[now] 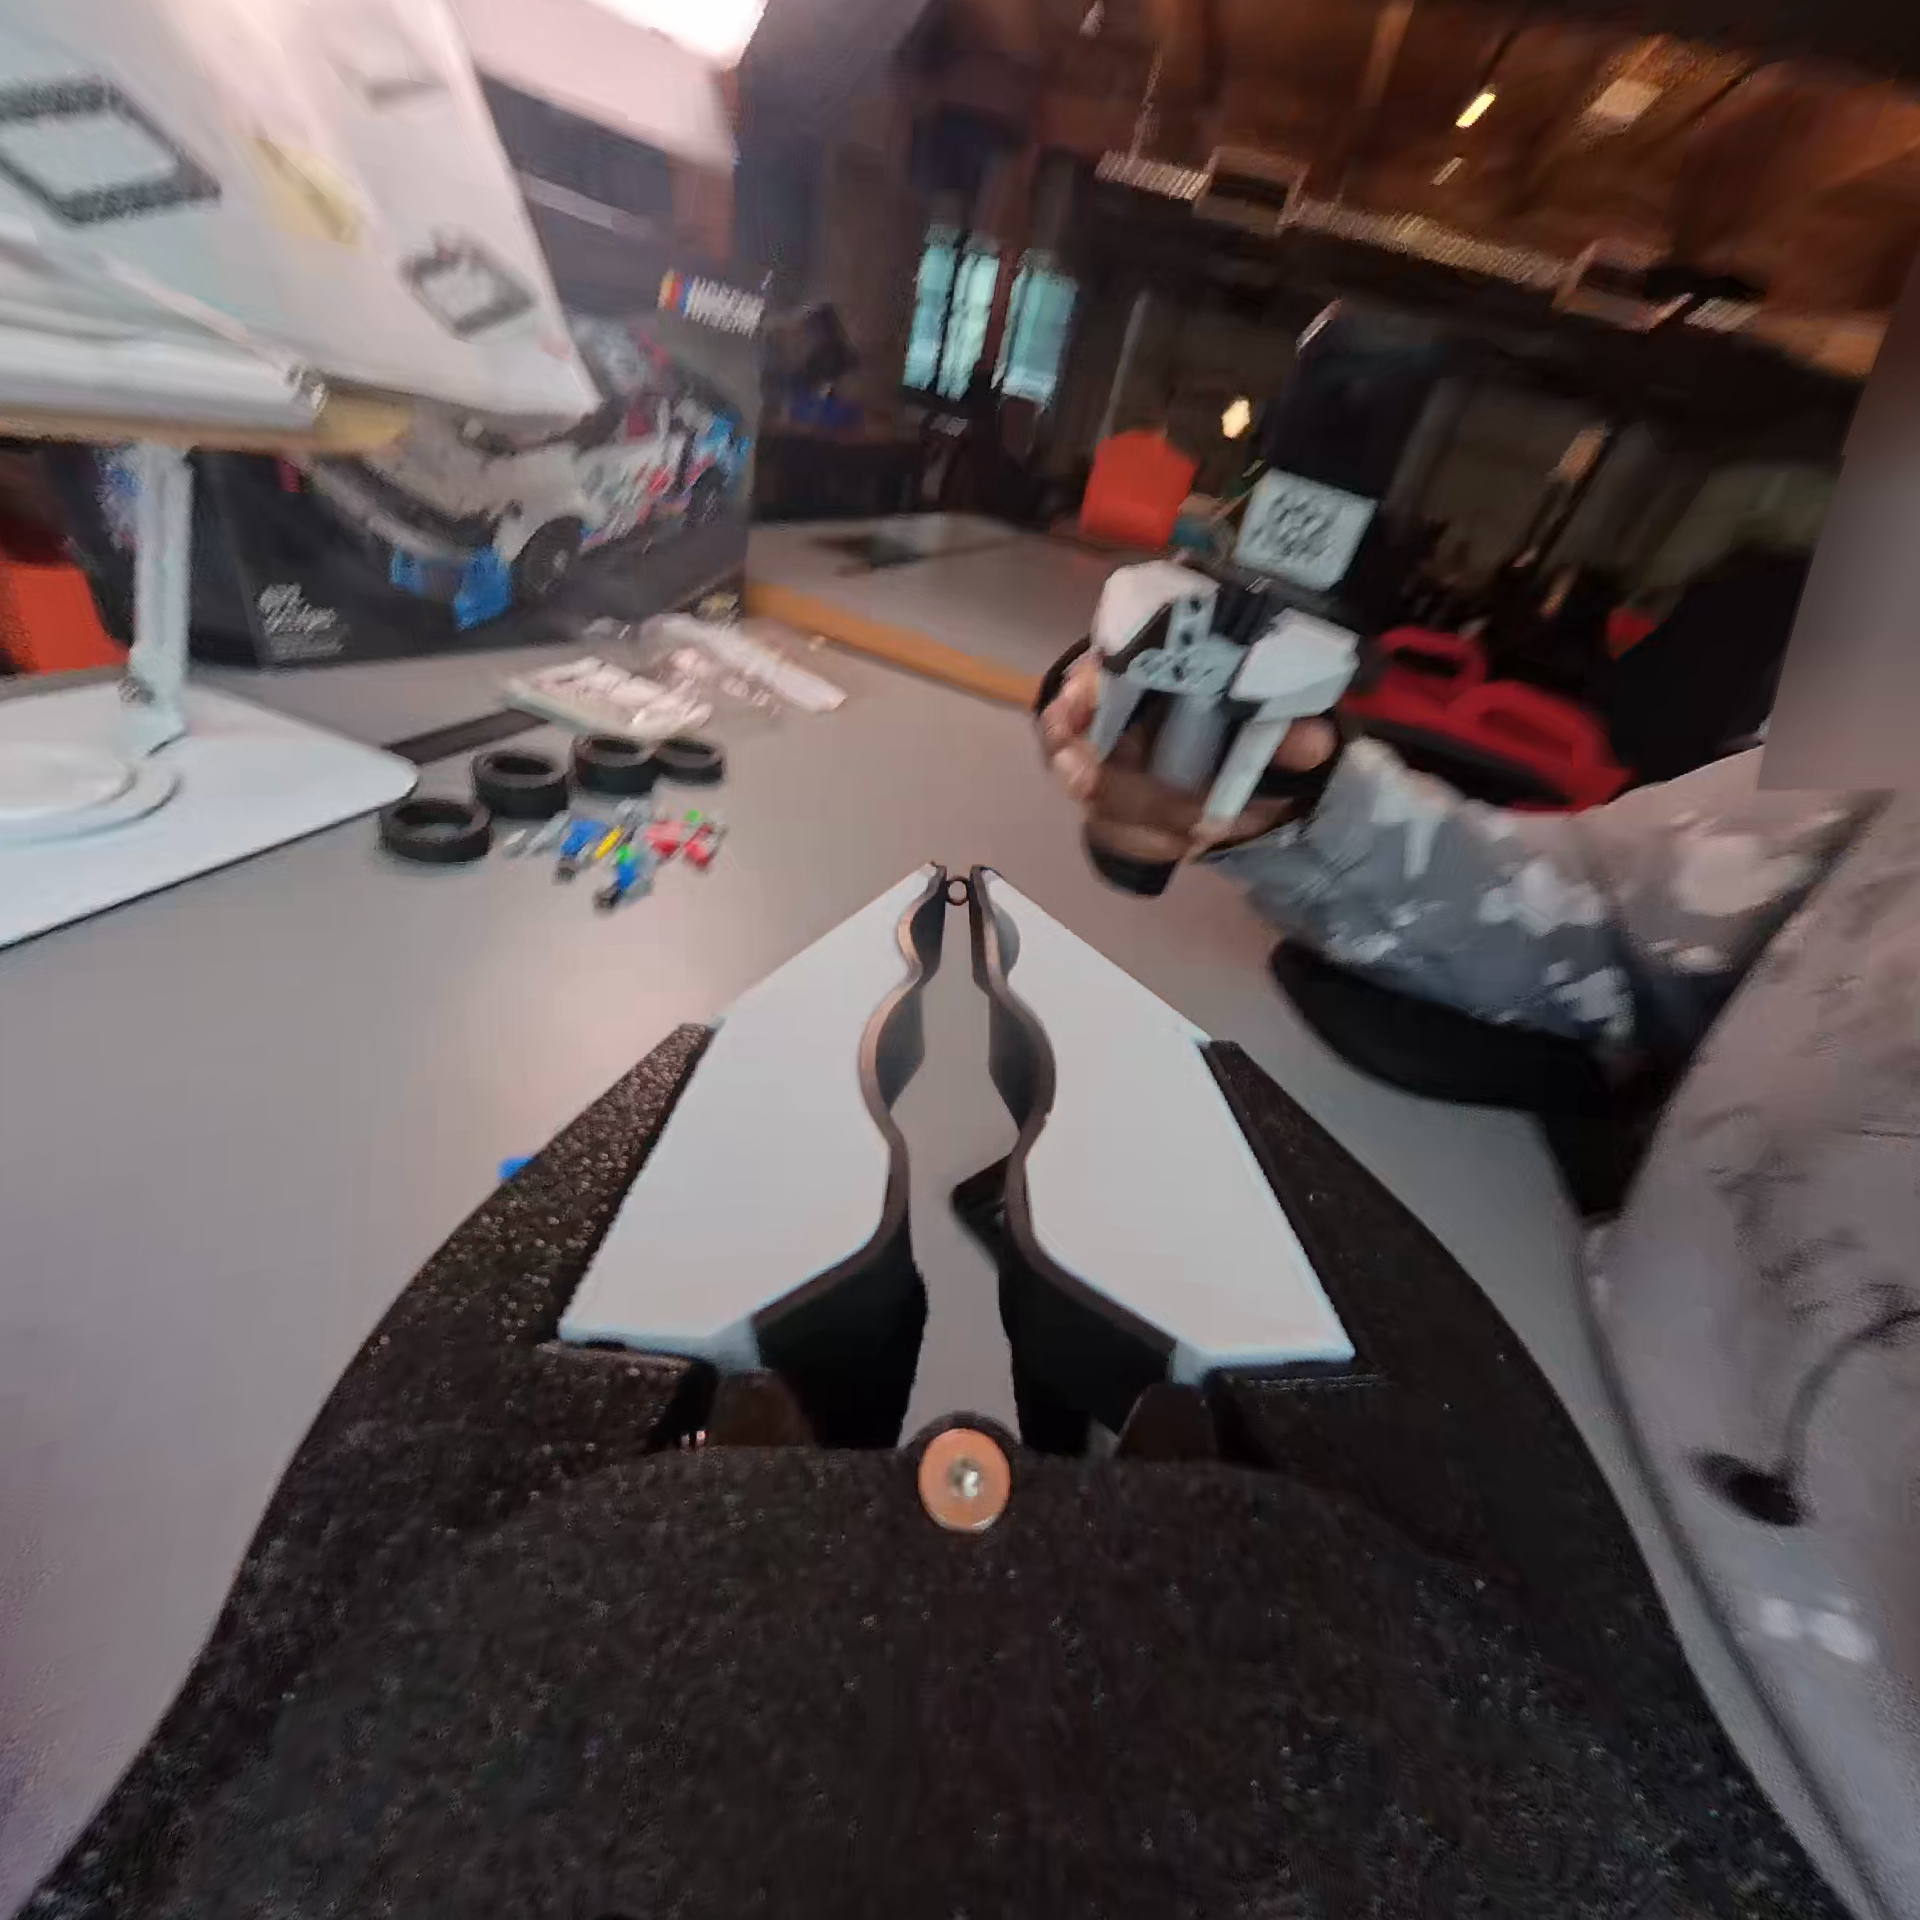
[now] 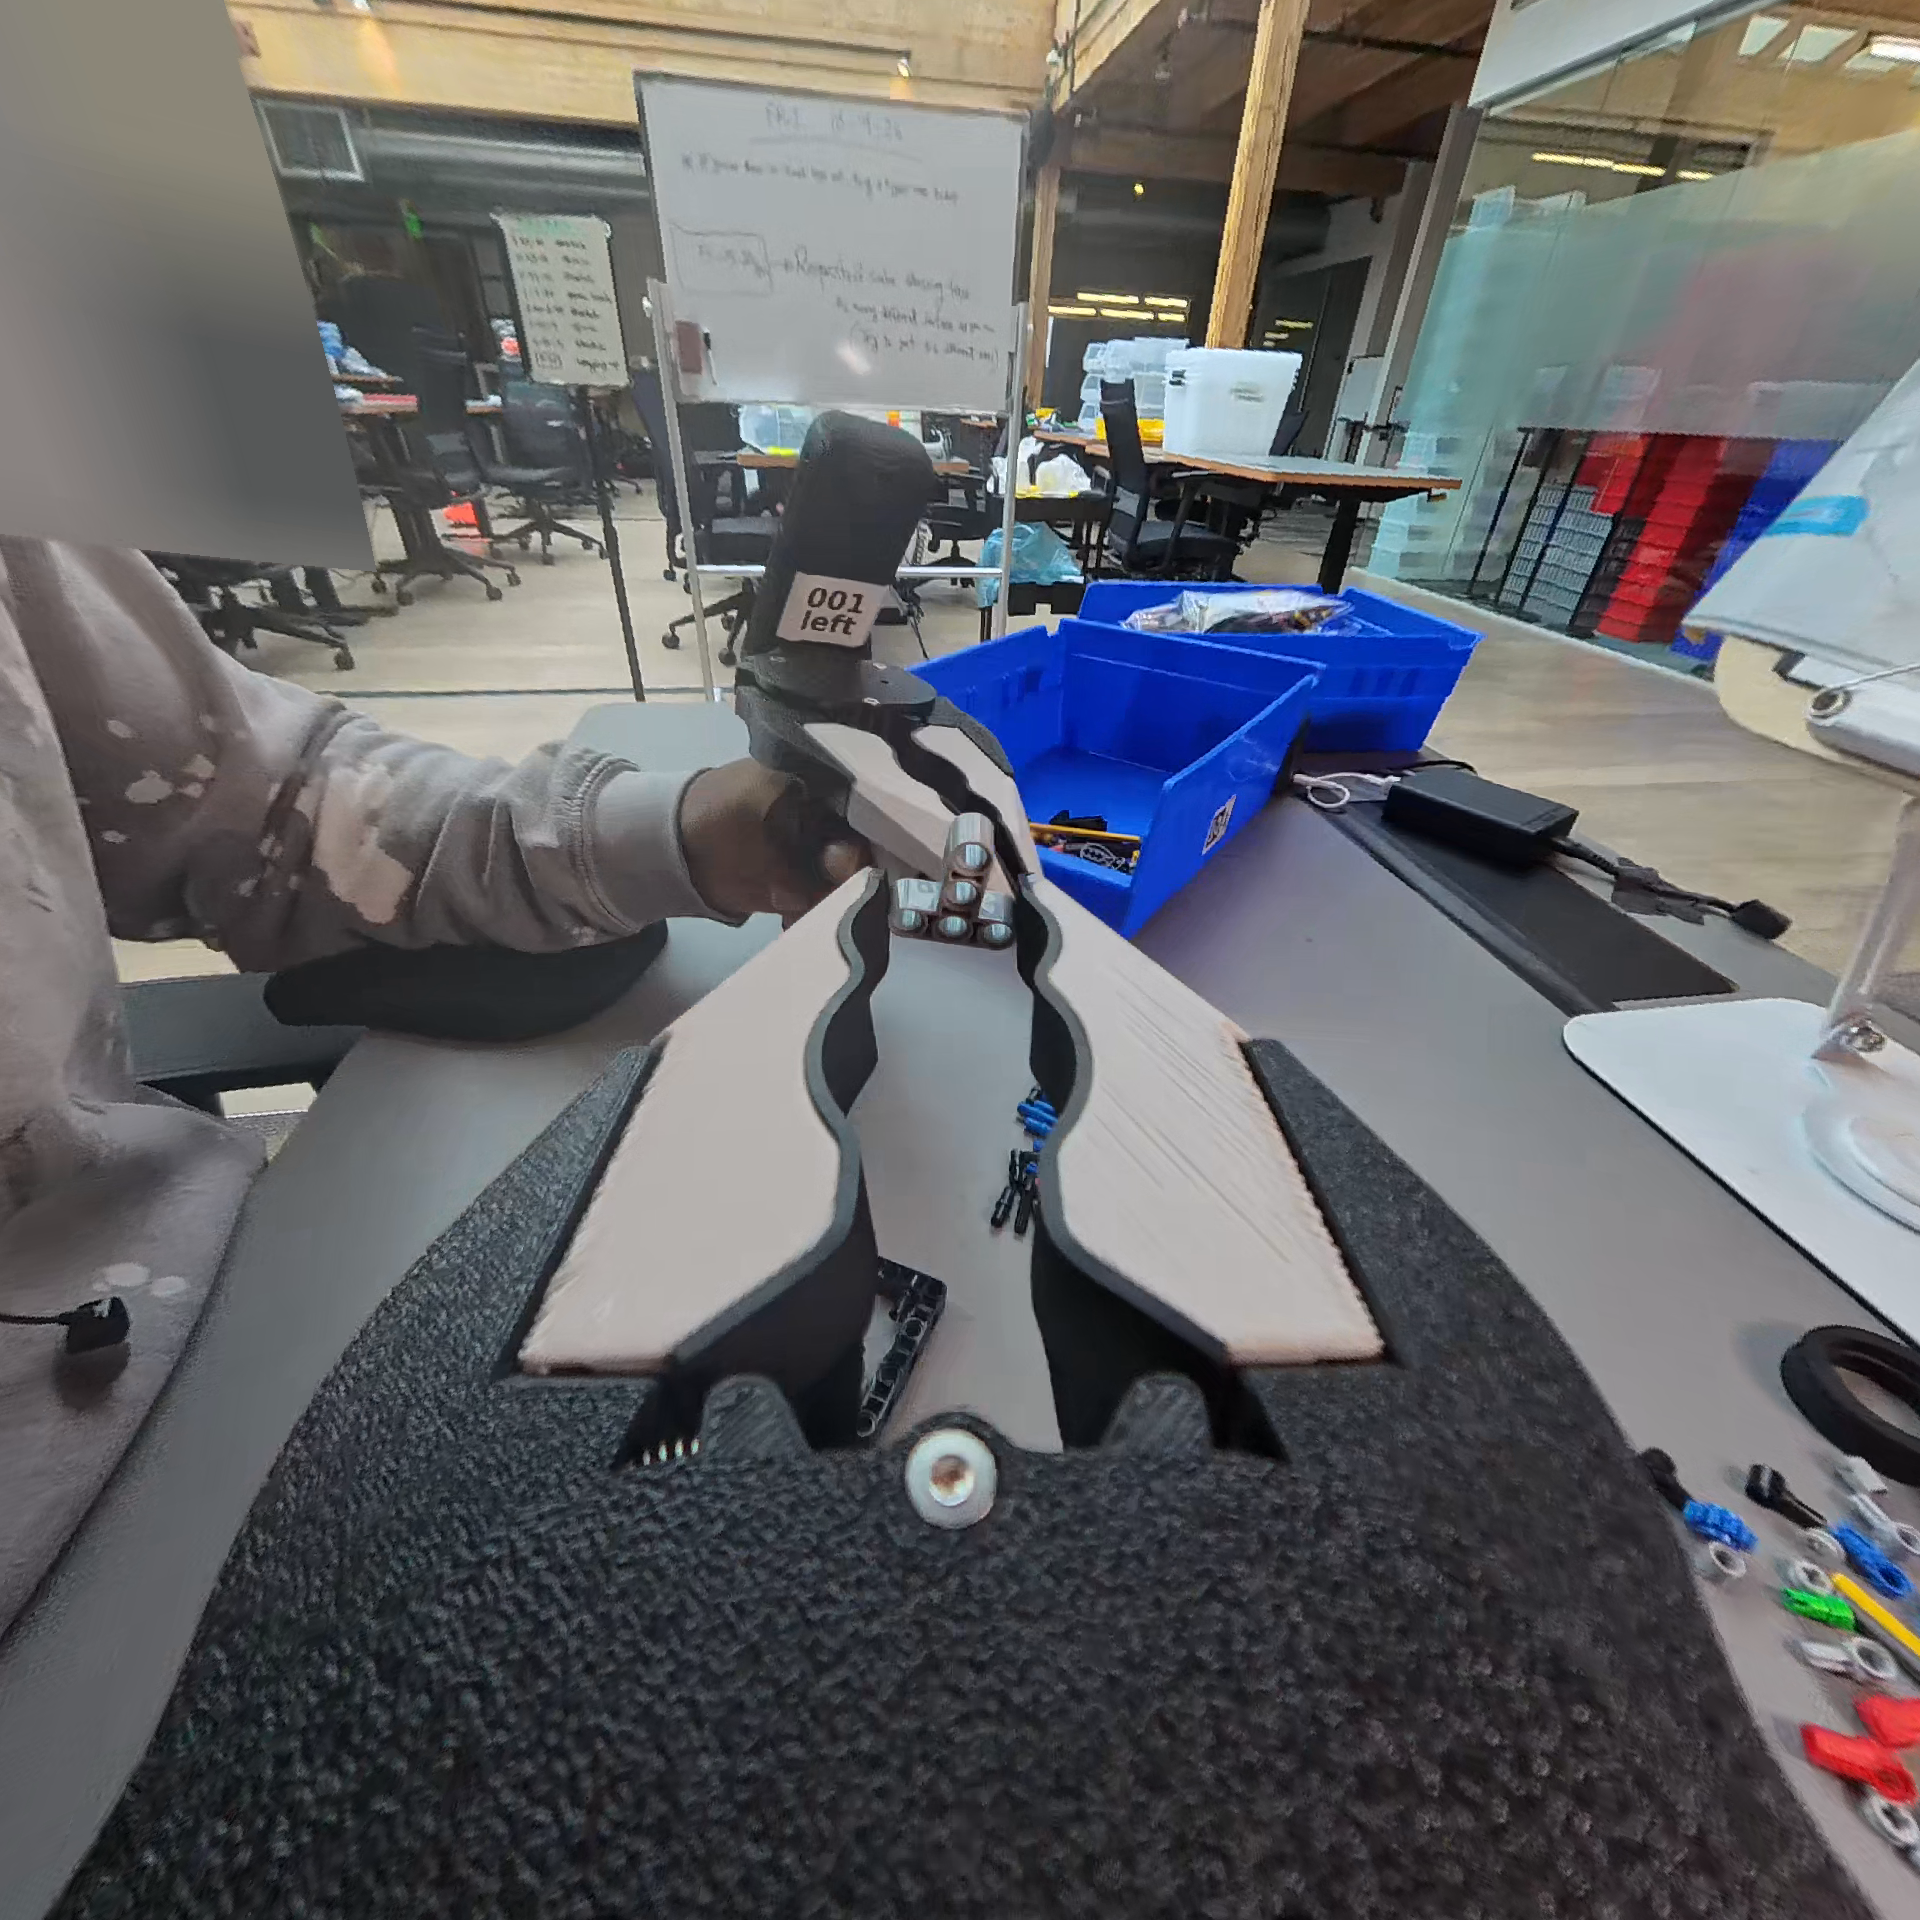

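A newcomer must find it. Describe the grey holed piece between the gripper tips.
On the grey table, in front of the blue bins, find the right gripper. Between its tips sits the grey piece: T-shaped, with round holes, held aloft, unlike the small coloured bits lying flat.

Matt grey tabletop [image 2: 1351,997], glossy blue plastic bins [image 2: 1226,769], black rubber tyres [image 1: 520,781].

Your left gripper [image 1: 957,881] is raised off the surface with its fingertips nearly touching, pinching something tiny at the very tips; your left hand [image 2: 764,844] wraps its handle from below, the forearm in a mottled grey sleeve. Your right gripper [image 2: 951,914] clamps a small grey piece between its tips; your right hand [image 1: 1138,790] grips the handle, held up and tilted toward the left one.
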Motion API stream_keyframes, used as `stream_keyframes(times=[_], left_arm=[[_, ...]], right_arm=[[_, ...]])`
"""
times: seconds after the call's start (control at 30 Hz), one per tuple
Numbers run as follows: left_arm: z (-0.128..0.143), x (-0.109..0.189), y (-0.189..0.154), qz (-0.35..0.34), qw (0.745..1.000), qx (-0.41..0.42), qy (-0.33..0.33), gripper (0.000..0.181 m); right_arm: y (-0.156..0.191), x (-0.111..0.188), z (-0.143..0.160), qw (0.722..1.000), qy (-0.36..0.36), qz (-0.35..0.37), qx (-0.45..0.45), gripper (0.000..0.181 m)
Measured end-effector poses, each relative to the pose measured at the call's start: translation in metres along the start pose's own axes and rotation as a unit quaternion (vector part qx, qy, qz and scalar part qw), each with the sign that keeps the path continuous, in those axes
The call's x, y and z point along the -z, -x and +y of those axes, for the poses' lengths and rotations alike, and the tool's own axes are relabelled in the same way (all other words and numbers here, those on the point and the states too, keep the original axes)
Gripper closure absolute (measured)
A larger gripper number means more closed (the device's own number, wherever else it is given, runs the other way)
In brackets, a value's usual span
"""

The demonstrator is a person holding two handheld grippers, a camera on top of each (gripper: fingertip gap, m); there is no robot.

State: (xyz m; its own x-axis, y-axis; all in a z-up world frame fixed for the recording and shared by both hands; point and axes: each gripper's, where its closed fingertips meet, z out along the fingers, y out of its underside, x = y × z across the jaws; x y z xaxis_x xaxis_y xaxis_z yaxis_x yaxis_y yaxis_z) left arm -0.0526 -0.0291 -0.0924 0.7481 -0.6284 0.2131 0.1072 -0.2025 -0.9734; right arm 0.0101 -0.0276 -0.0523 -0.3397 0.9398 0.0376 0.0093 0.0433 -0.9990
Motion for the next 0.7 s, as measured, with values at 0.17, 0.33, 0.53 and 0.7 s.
stream_keyframes(times=[0.17, 0.33, 0.53, 0.7], left_arm=[[0.082, -0.024, 0.067, -0.164, 0.961, -0.05, 0.215, 0.177], [0.094, -0.024, 0.085, -0.208, 0.944, -0.053, 0.251, 0.165], [0.052, -0.027, 0.056, -0.145, 0.982, 0.012, 0.118, 0.131], [0.063, -0.017, 0.063, -0.162, 0.976, 0.038, 0.144, 0.12]], right_arm=[[-0.007, -0.011, 0.056, 0.996, 0.091, 0.016, 0.0, 0.158], [-0.021, -0.013, 0.093, 0.98, 0.179, 0.065, 0.053, 0.157], [-0.027, -0.018, 0.105, 0.969, 0.206, 0.097, 0.099, 0.157], [-0.03, -0.019, 0.103, 0.969, 0.198, 0.109, 0.101, 0.157]])
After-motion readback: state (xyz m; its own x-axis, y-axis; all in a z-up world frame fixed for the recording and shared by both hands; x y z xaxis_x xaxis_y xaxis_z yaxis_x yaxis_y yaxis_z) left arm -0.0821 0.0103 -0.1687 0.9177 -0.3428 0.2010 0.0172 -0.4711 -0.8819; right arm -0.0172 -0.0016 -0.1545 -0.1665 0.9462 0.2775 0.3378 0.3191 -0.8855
